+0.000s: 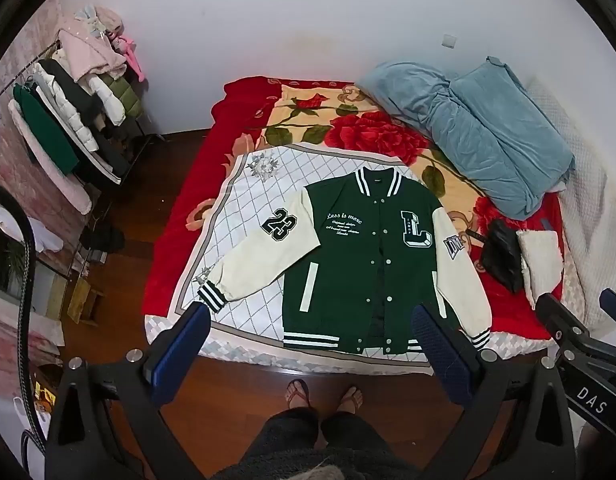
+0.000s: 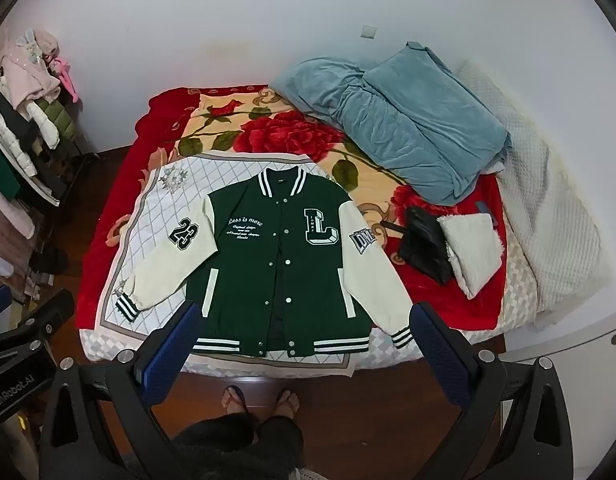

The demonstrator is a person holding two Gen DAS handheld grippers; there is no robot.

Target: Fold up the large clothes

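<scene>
A green varsity jacket (image 1: 359,264) with cream sleeves lies flat, front up, on a white quilted sheet (image 1: 244,216) at the near end of the bed; it also shows in the right wrist view (image 2: 276,264). Its sleeves spread out to both sides, cuffs near the bed's front edge. My left gripper (image 1: 311,320) is open and empty, held high above the jacket's hem. My right gripper (image 2: 304,316) is open and empty, also high above the hem. Each gripper's body shows at the edge of the other's view.
A folded blue blanket (image 1: 479,128) lies at the bed's far right. A black item (image 1: 501,254) and a folded white cloth (image 1: 541,260) lie right of the jacket. A rack of clothes (image 1: 72,120) stands at left. The person's feet (image 1: 323,396) are on the wooden floor.
</scene>
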